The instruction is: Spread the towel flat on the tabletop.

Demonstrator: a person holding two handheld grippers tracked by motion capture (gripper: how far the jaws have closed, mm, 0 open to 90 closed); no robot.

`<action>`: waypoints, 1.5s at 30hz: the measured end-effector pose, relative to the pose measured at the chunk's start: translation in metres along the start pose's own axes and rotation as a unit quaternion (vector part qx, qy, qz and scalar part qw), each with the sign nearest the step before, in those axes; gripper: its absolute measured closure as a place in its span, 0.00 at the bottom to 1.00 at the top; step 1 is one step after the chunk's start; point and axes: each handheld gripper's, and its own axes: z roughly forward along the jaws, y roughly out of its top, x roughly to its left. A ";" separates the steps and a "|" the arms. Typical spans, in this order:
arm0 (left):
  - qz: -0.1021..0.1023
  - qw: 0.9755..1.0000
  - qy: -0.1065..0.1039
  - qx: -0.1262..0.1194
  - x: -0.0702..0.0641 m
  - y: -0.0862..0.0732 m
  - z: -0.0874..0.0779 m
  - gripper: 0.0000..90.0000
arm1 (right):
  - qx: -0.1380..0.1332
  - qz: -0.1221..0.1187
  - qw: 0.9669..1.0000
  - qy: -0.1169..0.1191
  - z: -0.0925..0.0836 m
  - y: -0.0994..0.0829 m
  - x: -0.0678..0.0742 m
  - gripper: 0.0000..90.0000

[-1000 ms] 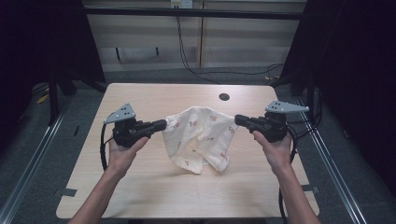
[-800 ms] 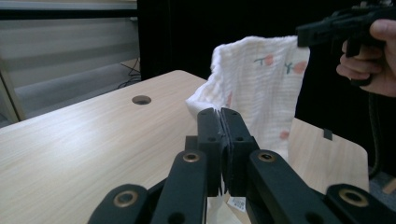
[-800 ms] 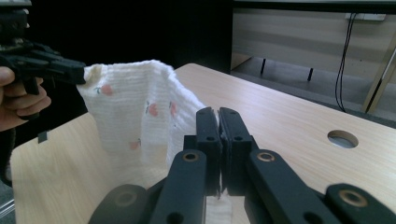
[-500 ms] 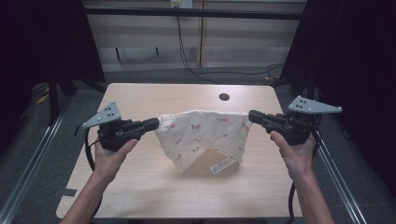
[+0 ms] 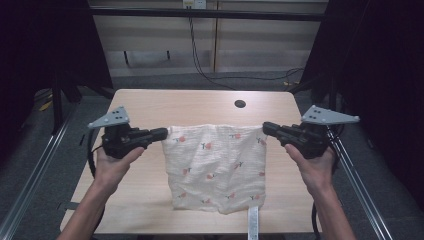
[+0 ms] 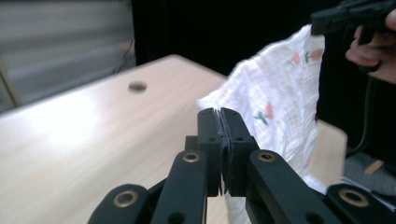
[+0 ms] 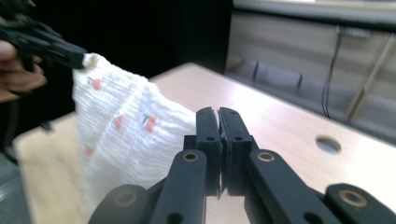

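Note:
A white cloth [image 5: 216, 167] printed with small red flowers hangs spread out above the wooden table [image 5: 150, 105], stretched flat between both grippers. My left gripper [image 5: 165, 133] is shut on the cloth's upper left corner. My right gripper [image 5: 265, 127] is shut on its upper right corner. In the left gripper view my jaws pinch the cloth [image 6: 280, 93], and the right gripper [image 6: 317, 21] holds the far corner. In the right gripper view the cloth [image 7: 126, 126] runs from my shut jaws over to the left gripper [image 7: 79, 58]. A white label [image 5: 253, 222] hangs from the cloth's lower edge.
A round cable hole [image 5: 240, 104] lies in the table's far right part. Metal rails [image 5: 45, 150] run along both sides of the table. Dark curtains stand to the left and right, and cables [image 5: 200, 50] hang along the back wall.
Both grippers have moved apart, pulling the bunched cloth out into a flat hanging sheet. The label now dangles at the bottom edge.

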 end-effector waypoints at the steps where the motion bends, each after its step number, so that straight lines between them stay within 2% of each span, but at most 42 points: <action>1: -0.011 1.000 0.003 0.012 0.005 -0.007 0.009 0.98 | 0.006 0.006 1.000 0.001 0.006 -0.005 -0.004 0.97; 2: -0.015 1.000 0.009 0.022 0.010 -0.012 0.016 0.98 | 0.021 0.021 1.000 -0.002 0.022 -0.018 -0.017 0.97; 3: -0.017 0.999 0.010 0.030 0.013 -0.015 0.021 0.98 | 0.021 0.021 1.000 -0.002 0.022 -0.018 -0.017 0.97; 4: -0.019 0.999 0.017 0.038 0.019 -0.020 0.028 0.98 | 0.036 0.032 0.999 -0.008 0.035 -0.028 -0.028 0.97; 5: -0.023 0.999 0.020 0.045 0.023 -0.023 0.033 0.98 | 0.036 0.032 0.999 -0.008 0.035 -0.028 -0.028 0.97; 6: -0.033 0.998 0.020 0.050 0.028 -0.027 0.039 0.98 | 0.041 0.035 0.998 -0.012 0.041 -0.033 -0.032 0.97; 9: -0.043 0.997 0.026 0.065 0.039 -0.035 0.050 0.98 | 0.050 0.045 0.998 -0.012 0.056 -0.045 -0.043 0.97; 10: -0.050 0.996 0.028 0.072 0.045 -0.039 0.057 0.98 | 0.054 0.055 0.997 -0.011 0.065 -0.051 -0.049 0.97; 15: -0.061 0.995 0.034 0.078 0.055 -0.047 0.069 0.98 | 0.064 0.062 0.996 -0.013 0.081 -0.058 -0.060 0.97; 19: -0.078 0.992 0.042 0.091 0.065 -0.053 0.081 0.98 | 0.083 0.070 0.994 -0.015 0.097 -0.064 -0.072 0.97; 20: -0.075 0.991 0.048 0.099 0.068 -0.055 0.085 0.97 | 0.088 0.072 0.993 -0.017 0.106 -0.065 -0.079 0.97; 23: -0.086 0.989 0.054 0.107 0.076 -0.058 0.093 0.97 | 0.091 0.077 0.993 -0.019 0.113 -0.067 -0.083 0.96; 24: -0.090 0.988 0.057 0.108 0.079 -0.059 0.096 0.93 | 0.098 0.076 0.992 -0.028 0.120 -0.068 -0.086 0.95; 25: -0.097 0.987 0.067 0.109 0.080 -0.059 0.097 0.93 | 0.098 0.076 0.992 -0.028 0.120 -0.068 -0.086 0.95; 26: -0.099 0.987 0.078 0.104 0.079 -0.057 0.098 0.80 | 0.098 0.078 0.991 -0.048 0.125 -0.071 -0.089 0.87; 27: -0.096 0.987 0.083 0.097 0.078 -0.056 0.099 0.77 | 0.096 0.085 0.990 -0.053 0.126 -0.072 -0.091 0.85; 28: -0.096 0.987 0.094 0.092 0.077 -0.055 0.099 0.77 | 0.096 0.085 0.990 -0.053 0.126 -0.072 -0.091 0.85; 29: -0.100 0.986 0.100 0.092 0.078 -0.054 0.098 0.72 | 0.093 0.088 0.990 -0.058 0.126 -0.073 -0.092 0.82; 30: -0.098 0.985 0.100 0.098 0.080 -0.055 0.097 0.70 | 0.090 0.095 0.989 -0.068 0.124 -0.075 -0.093 0.75; 31: -0.098 0.985 0.100 0.098 0.080 -0.055 0.097 0.69 | 0.090 0.095 0.989 -0.068 0.124 -0.075 -0.093 0.75; 32: -0.099 0.985 0.097 0.100 0.080 -0.058 0.095 0.69 | 0.092 0.094 0.989 -0.069 0.121 -0.076 -0.092 0.70; 35: -0.100 0.985 0.094 0.101 0.080 -0.065 0.091 0.70 | 0.095 0.089 0.990 -0.063 0.117 -0.078 -0.090 0.68; 38: -0.095 0.986 0.084 0.112 0.077 -0.072 0.088 0.71 | 0.099 0.087 0.990 -0.051 0.109 -0.082 -0.086 0.66; 40: -0.087 0.987 0.069 0.120 0.072 -0.079 0.086 0.72 | 0.102 0.082 0.991 -0.041 0.103 -0.085 -0.080 0.64; 42: -0.084 0.986 0.057 0.130 0.066 -0.085 0.085 0.74 | 0.116 0.071 0.990 -0.022 0.096 -0.095 -0.070 0.63; 43: -0.078 0.986 0.051 0.139 0.063 -0.089 0.086 0.74 | 0.116 0.071 0.990 -0.022 0.096 -0.095 -0.070 0.63; 45: -0.075 0.985 0.039 0.148 0.056 -0.098 0.088 0.75 | 0.142 0.062 0.988 -0.010 0.093 -0.111 -0.061 0.64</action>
